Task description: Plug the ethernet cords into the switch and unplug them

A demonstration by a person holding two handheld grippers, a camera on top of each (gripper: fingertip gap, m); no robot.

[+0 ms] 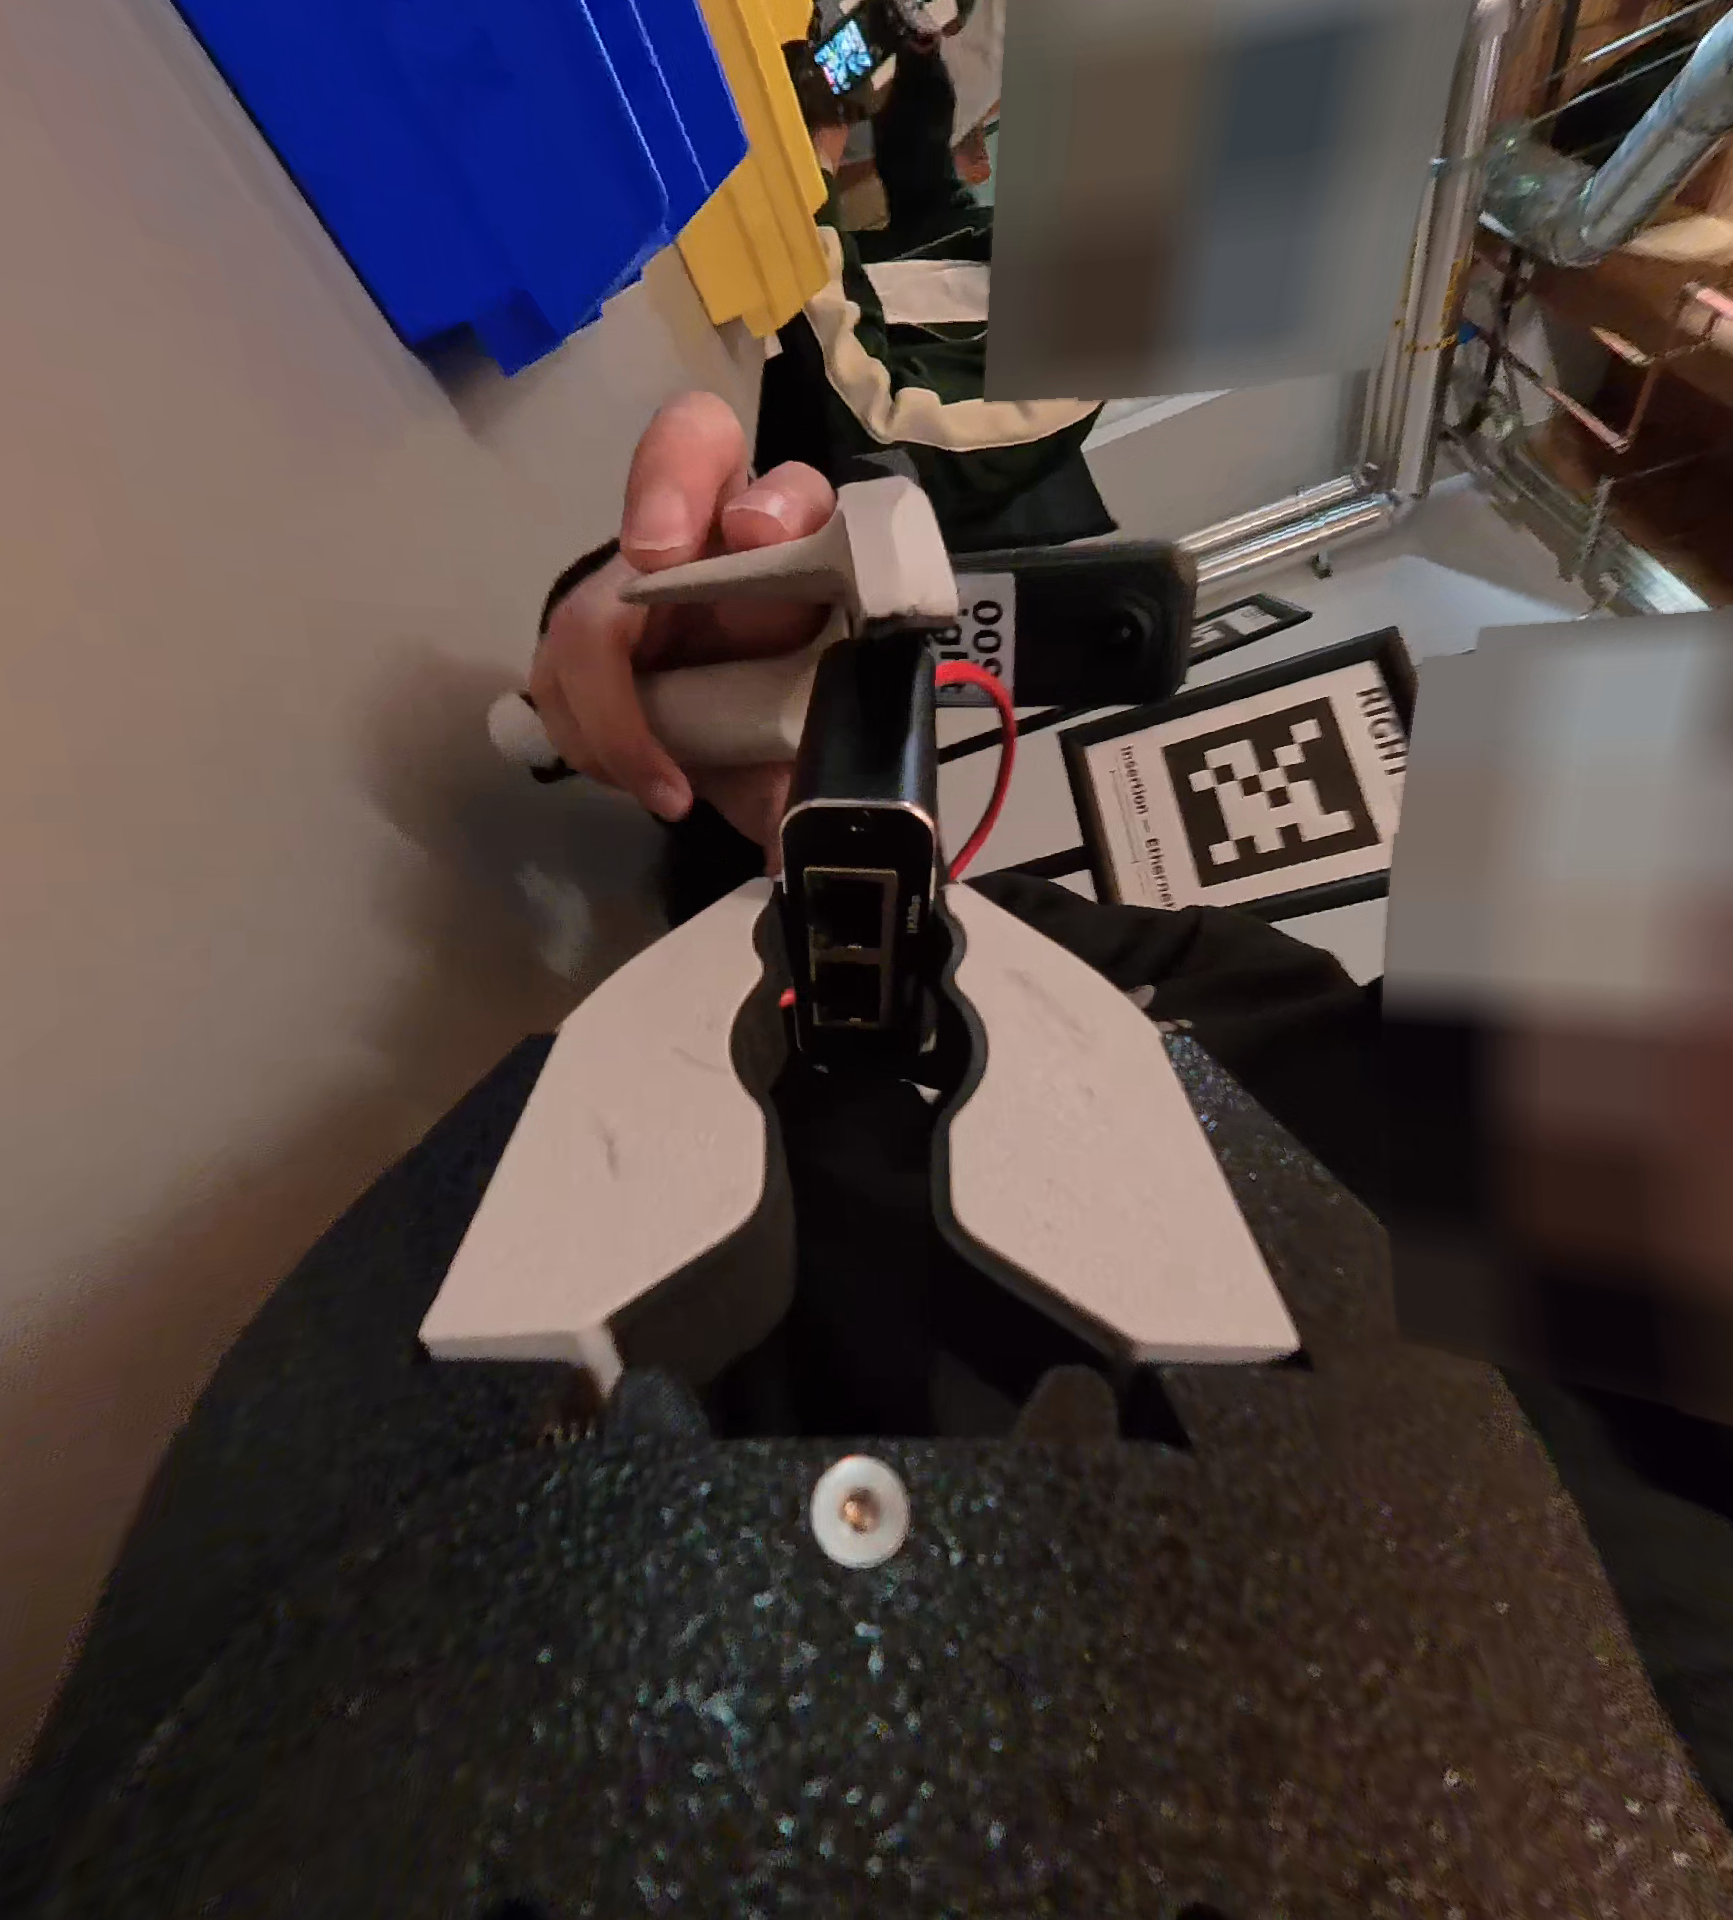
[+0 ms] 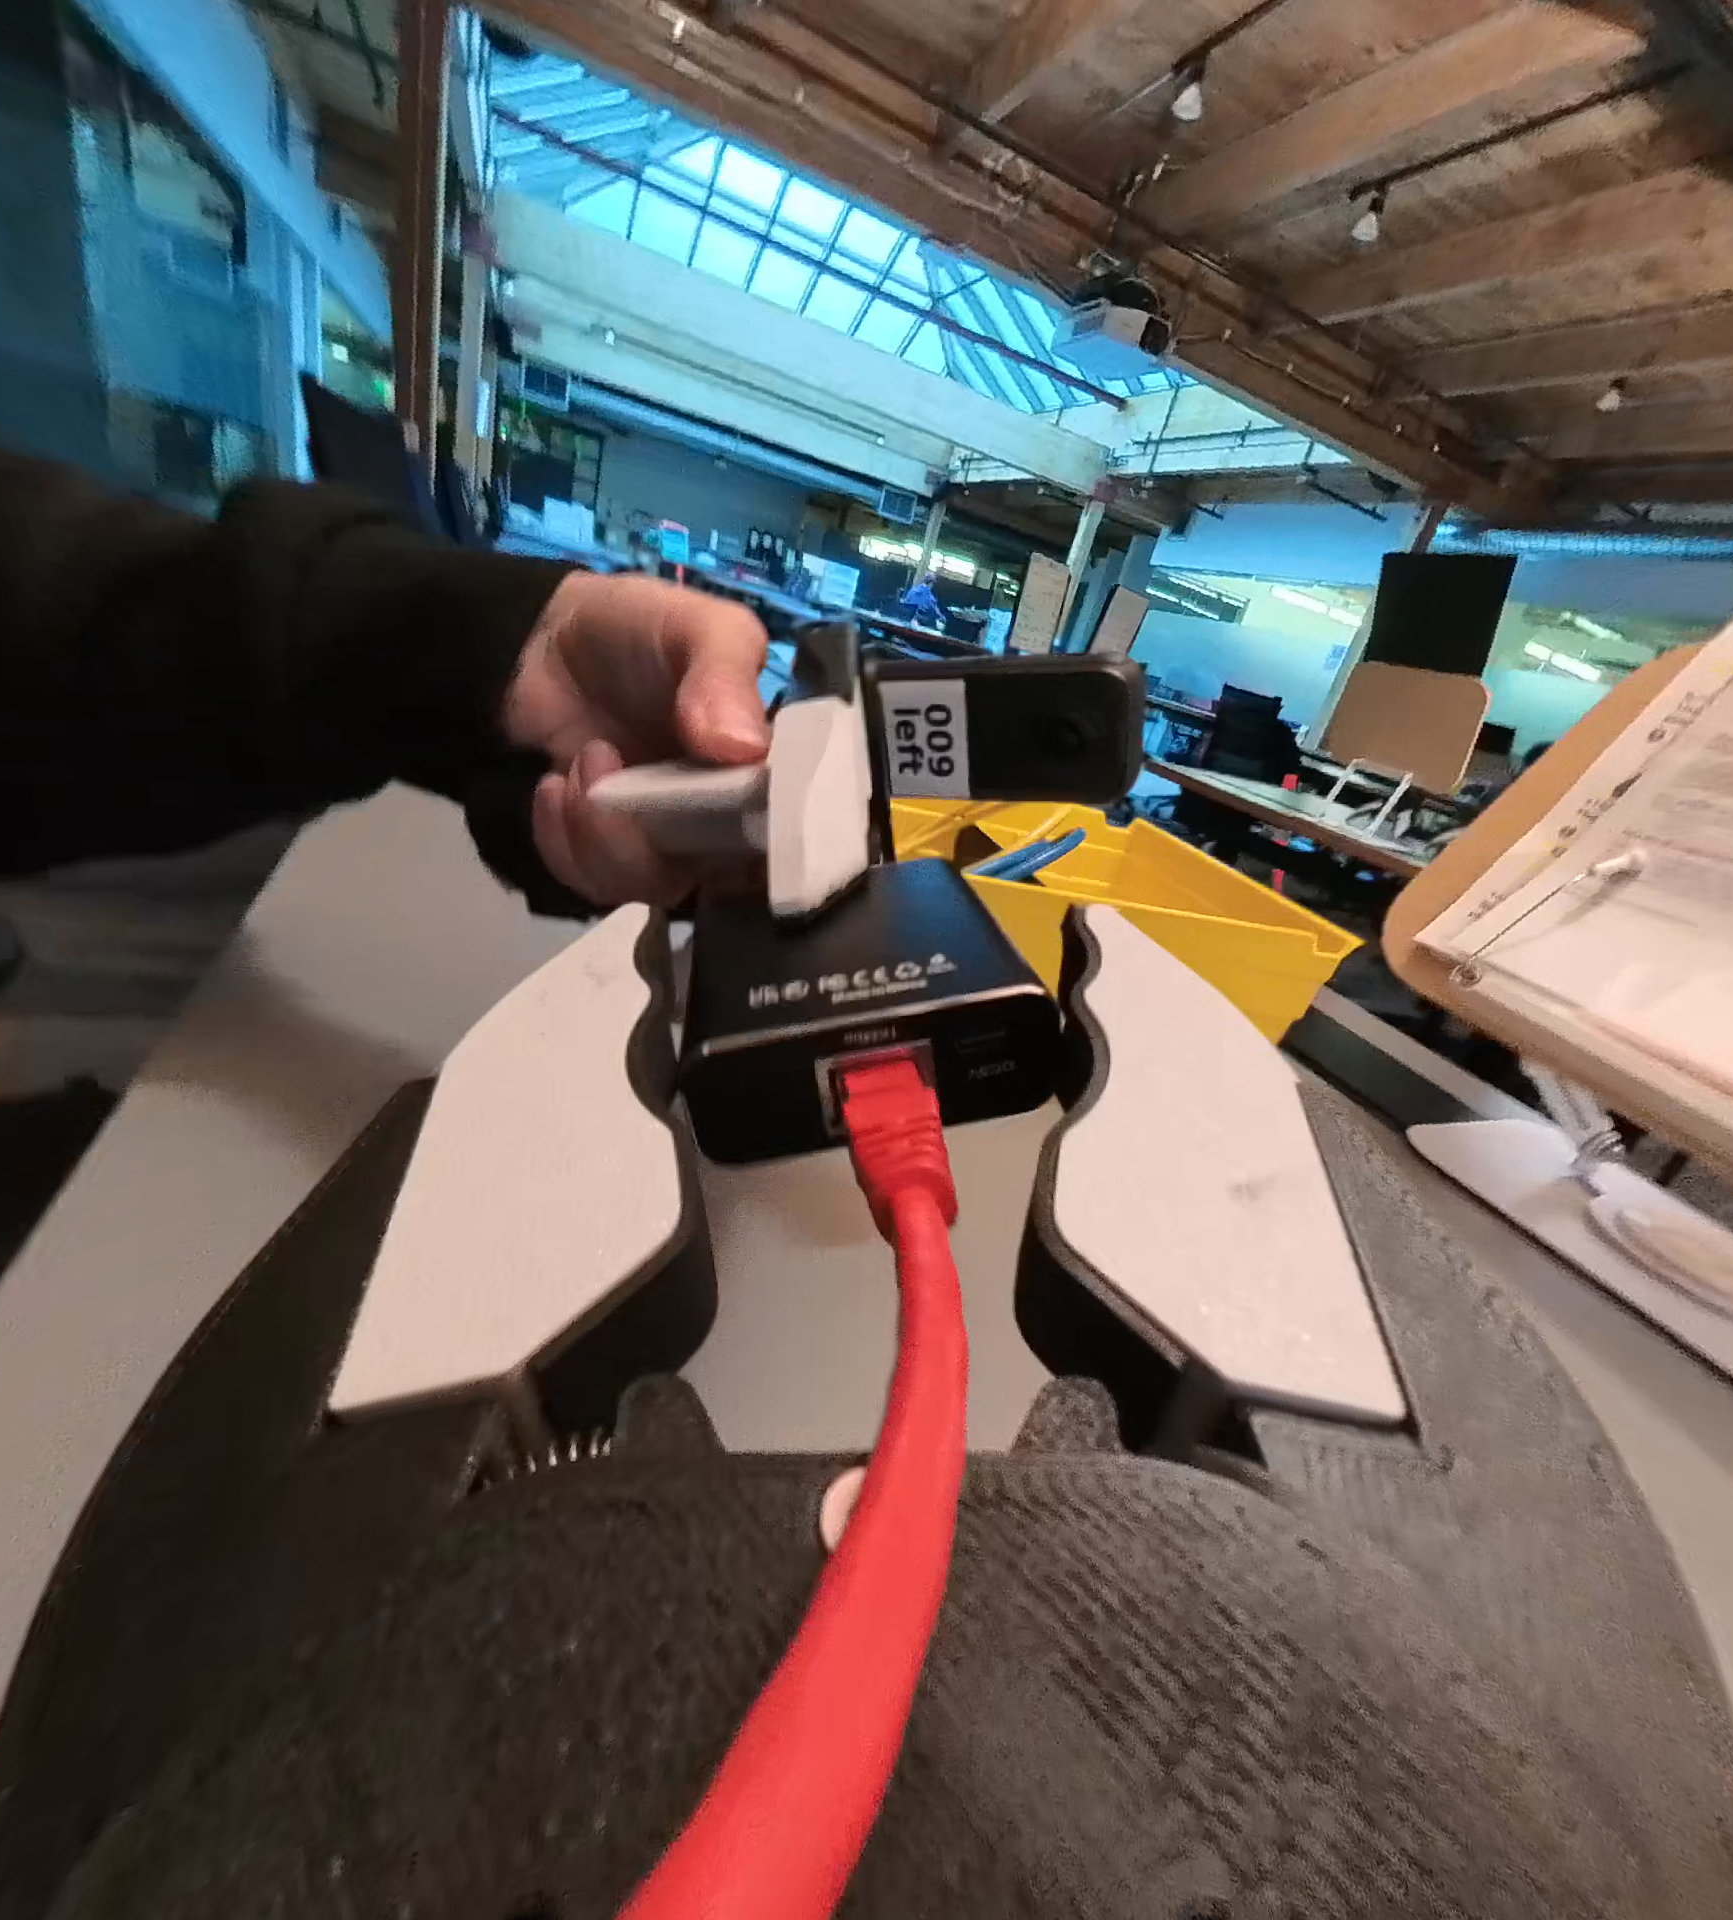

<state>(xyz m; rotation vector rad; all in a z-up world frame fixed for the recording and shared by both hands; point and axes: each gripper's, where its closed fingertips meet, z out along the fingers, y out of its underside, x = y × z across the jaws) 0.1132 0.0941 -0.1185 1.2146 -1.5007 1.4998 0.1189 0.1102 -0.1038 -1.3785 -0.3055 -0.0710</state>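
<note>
White table, left jaws pinching switch, red cord between spread right jaws

Small black switch, boxy with rounded edges, raised off the pale desk. One end carries a red ethernet cord, plug seated in port. Opposite end: two stacked ports, both empty.

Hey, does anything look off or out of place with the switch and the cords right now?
Nothing looks damaged. The switch is held off the table in the left gripper, turned on its side. Its two near ports are empty; the red cord sits plugged in the far end, between the right gripper's open fingers.
</note>
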